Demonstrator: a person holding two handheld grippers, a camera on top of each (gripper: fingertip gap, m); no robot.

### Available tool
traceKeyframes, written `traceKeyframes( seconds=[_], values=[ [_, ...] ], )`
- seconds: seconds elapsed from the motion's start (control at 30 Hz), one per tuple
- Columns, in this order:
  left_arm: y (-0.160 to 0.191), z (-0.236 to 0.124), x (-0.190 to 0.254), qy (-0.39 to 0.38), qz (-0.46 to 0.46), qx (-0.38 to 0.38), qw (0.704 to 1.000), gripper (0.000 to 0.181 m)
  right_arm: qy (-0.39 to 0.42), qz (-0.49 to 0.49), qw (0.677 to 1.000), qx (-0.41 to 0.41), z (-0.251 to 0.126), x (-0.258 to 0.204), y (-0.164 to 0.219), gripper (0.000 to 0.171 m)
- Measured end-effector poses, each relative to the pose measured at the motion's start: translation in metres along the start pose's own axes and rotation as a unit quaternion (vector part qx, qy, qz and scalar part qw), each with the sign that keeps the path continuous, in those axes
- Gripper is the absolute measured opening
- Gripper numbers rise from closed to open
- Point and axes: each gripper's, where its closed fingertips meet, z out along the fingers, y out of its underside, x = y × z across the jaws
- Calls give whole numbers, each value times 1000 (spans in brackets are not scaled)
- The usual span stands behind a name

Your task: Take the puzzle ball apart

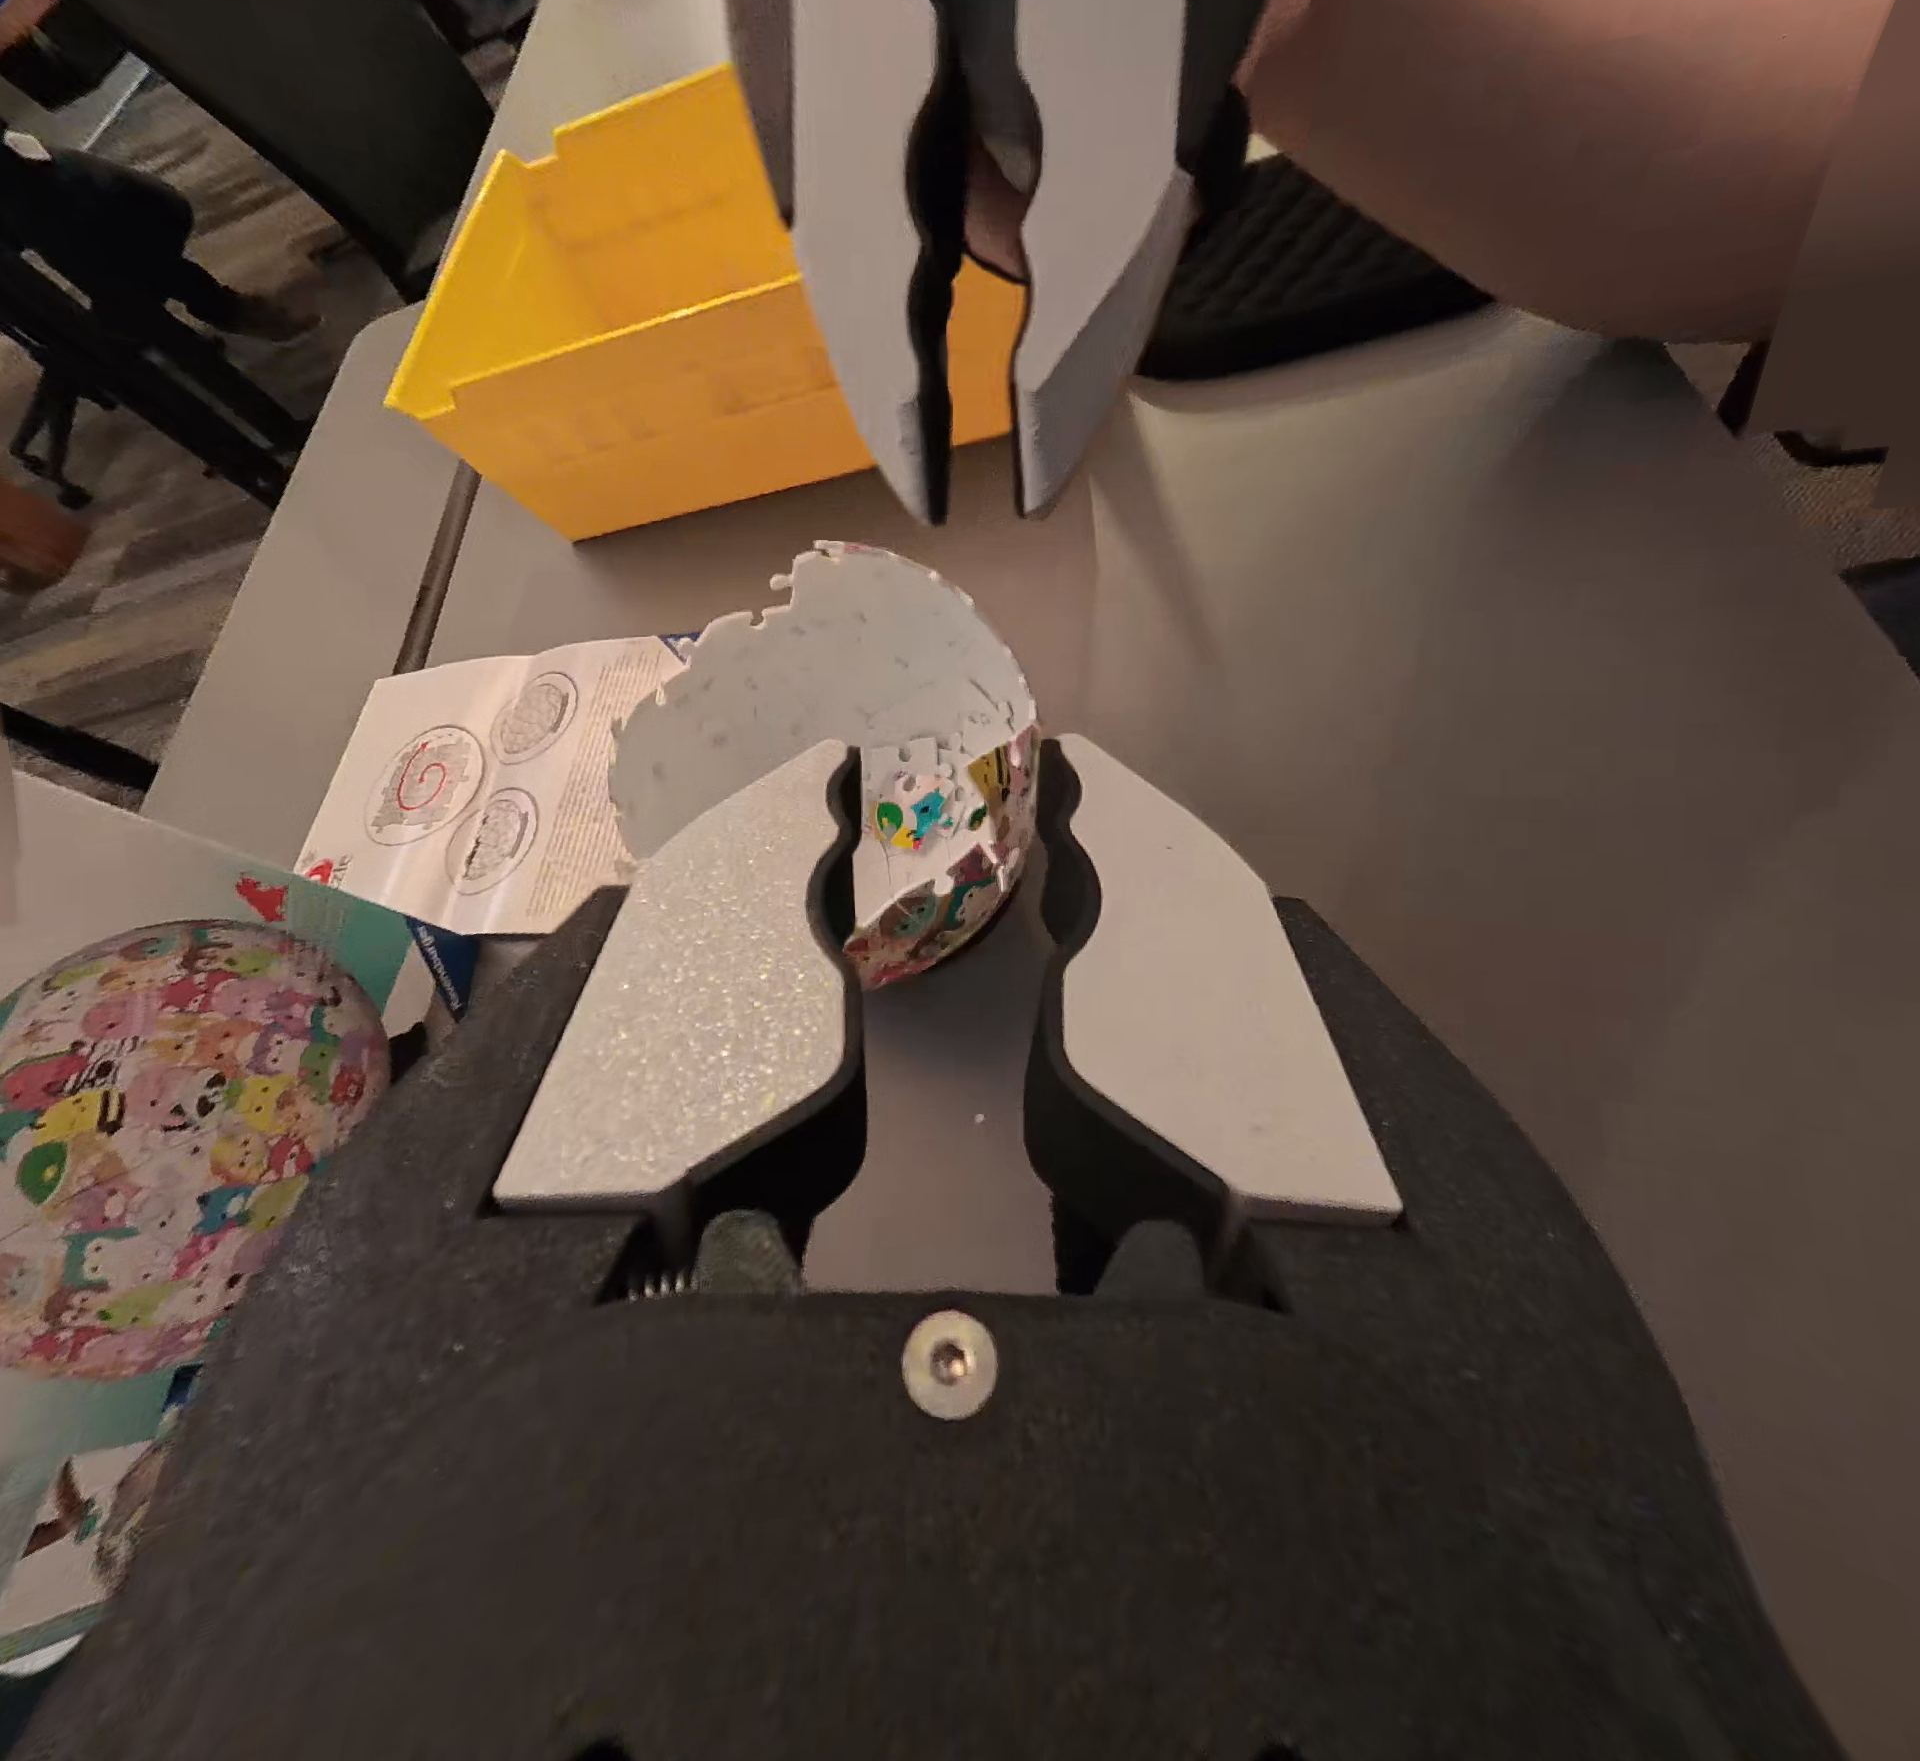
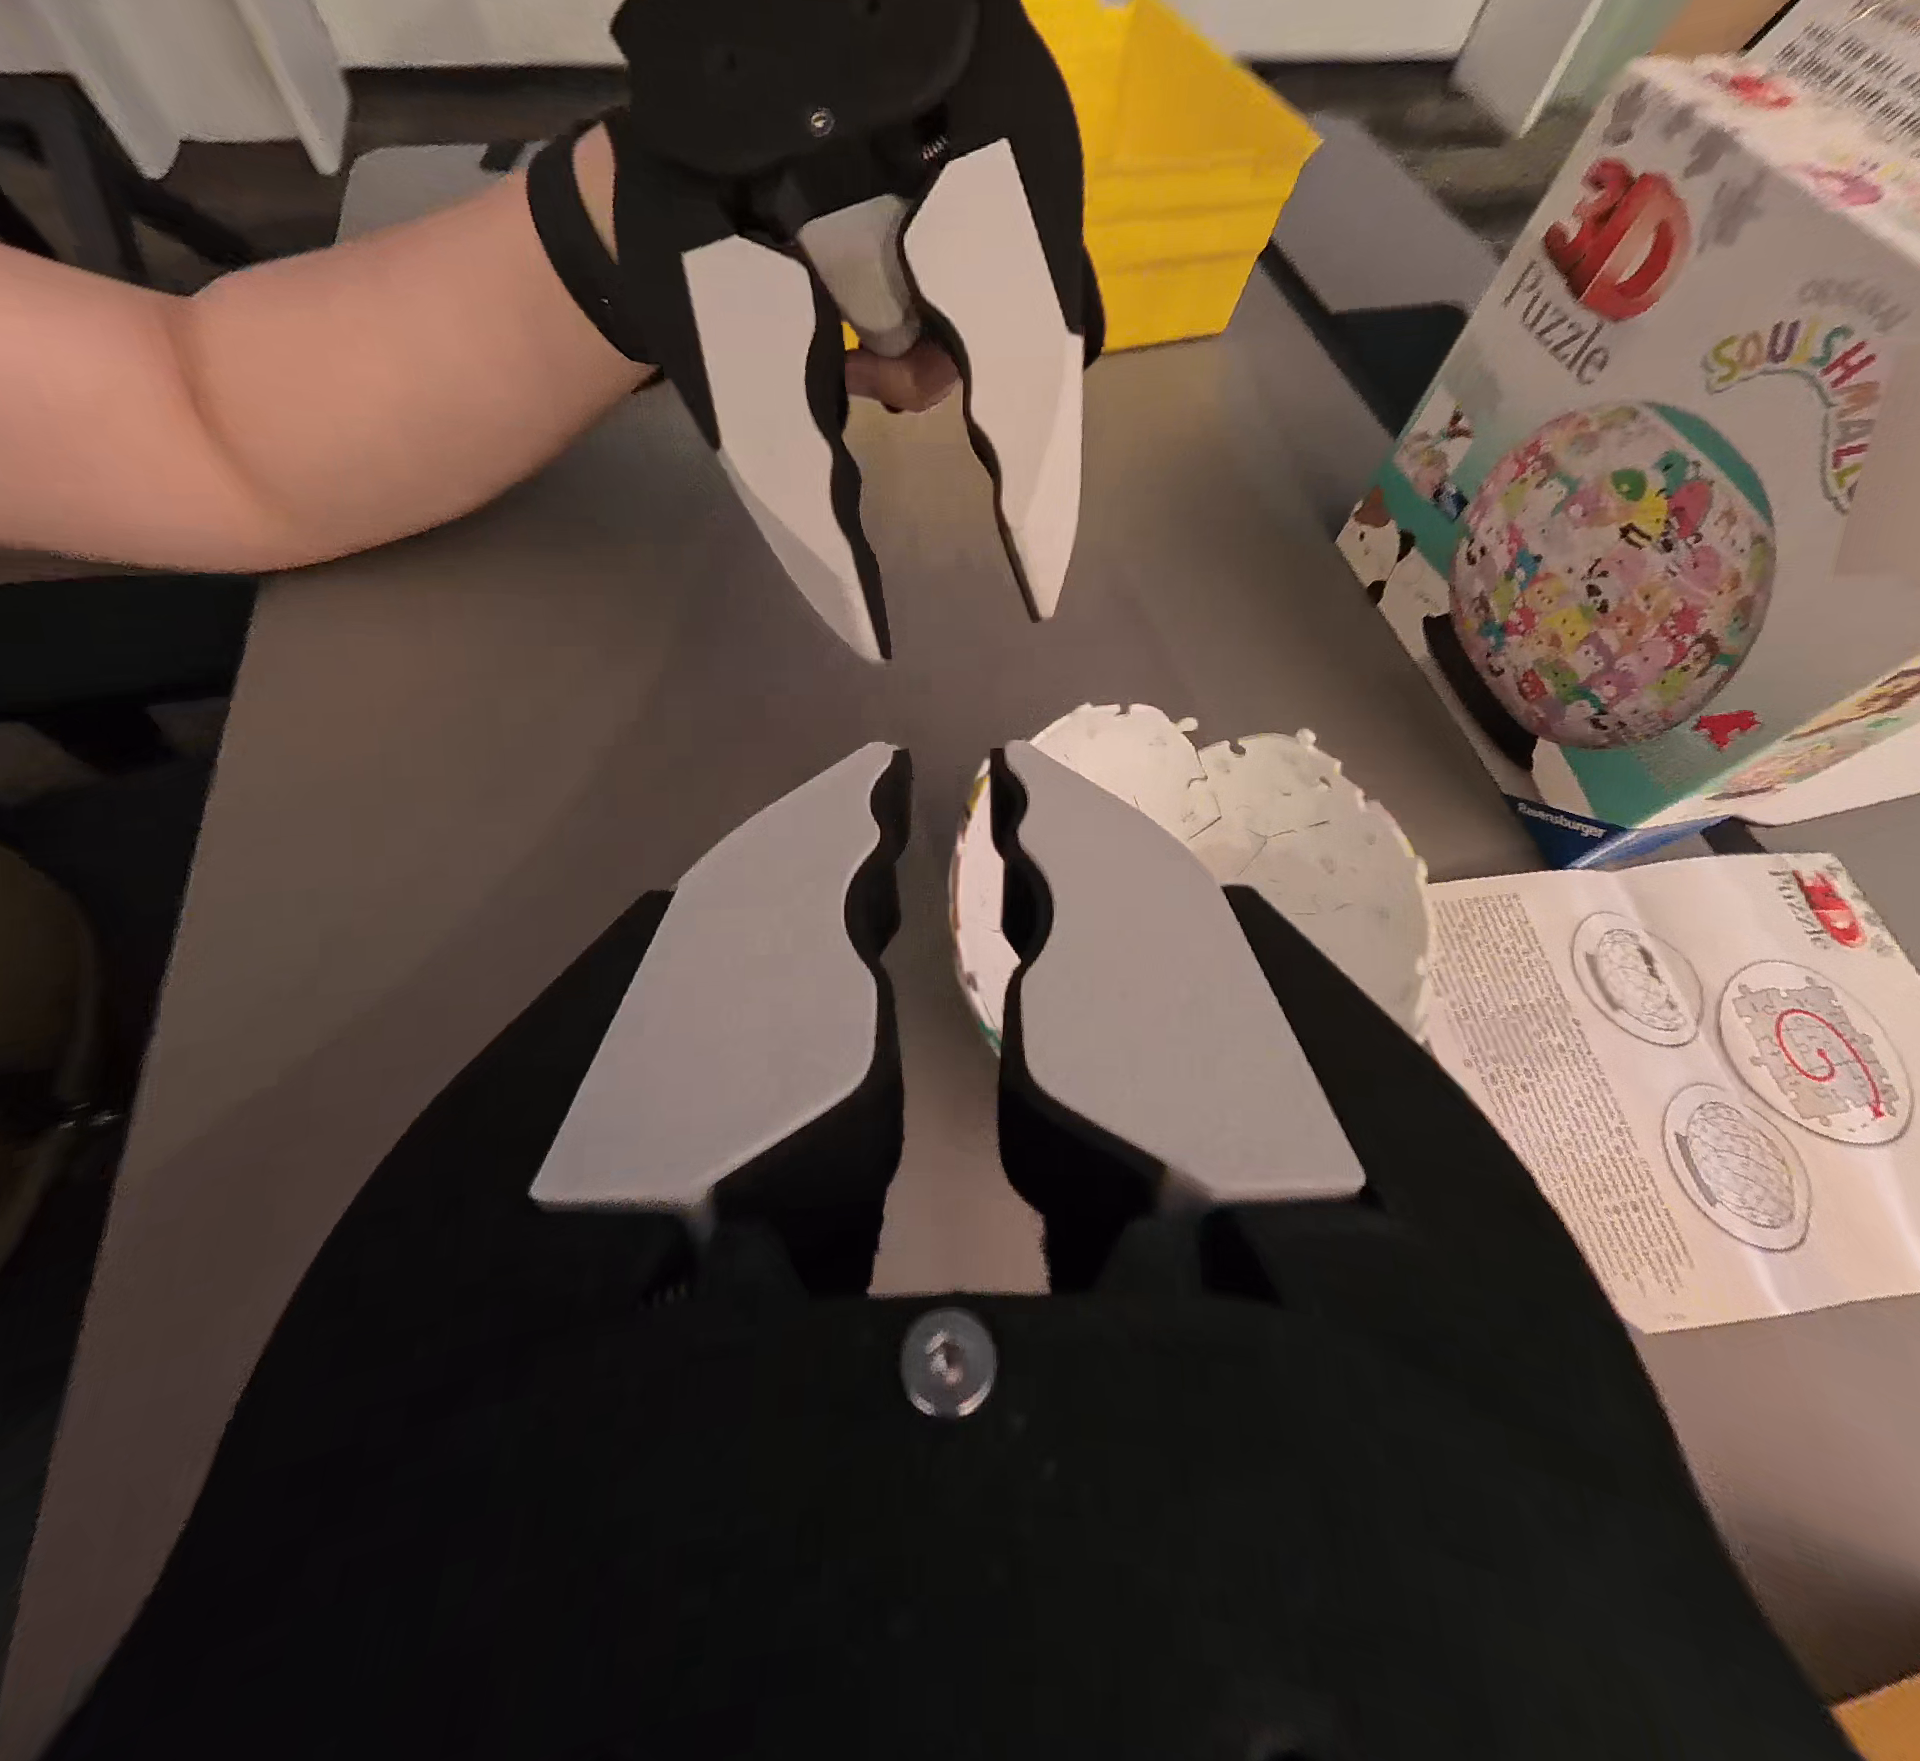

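Puzzle ball half open, white hollow shell on grey table, jagged rim up. Left gripper parted moderately, straddling ball's coloured wall; contact unclear. Right gripper just beside ball, narrow gap, holding nothing. Behind ball: yellow bin, contents hidden. Beside ball: instruction sheet, puzzle box.
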Motion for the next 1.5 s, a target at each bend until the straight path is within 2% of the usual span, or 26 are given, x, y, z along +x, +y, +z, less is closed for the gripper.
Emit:
traceKeyframes(
  seconds=[0.07,0.2,0.33,0.5,0.63,0.77,0.93,1.03,1.2,1.3,1.5],
  values=[
    [1,2,8,26,-13,-7,1000,33,24,-13,999,28,0,-6,9,16],
    [24,8,2,13,-13,-56,998,33,58,16,993,101,9,-4,14,17],
    [30,4,-9,-7,-17,-38,999,31,121,17,991,55,22,10,19,25],
    [36,3,-15,-12,-19,-23,999,27,145,24,989,4,38,13,30,27],
    [31,12,-8,14,-22,8,1000,26,119,41,992,14,42,9,29,26],
    [35,15,-4,19,-5,7,1000,26,117,27,992,28,40,6,25,26],
    [34,15,-5,2,24,-3,1000,26,112,40,993,5,46,8,34,26],
    [40,21,-4,-8,49,-32,998,26,124,33,992,2,47,10,35,18],
    [47,26,-5,-11,50,-50,997,27,116,19,993,-18,50,5,39,18],
    [49,26,-6,-13,49,-51,997,27,129,14,991,-41,52,8,46,8],
    [54,32,-1,-1,52,-66,996,23,94,42,995,-15,53,3,44,5]
  ],
)
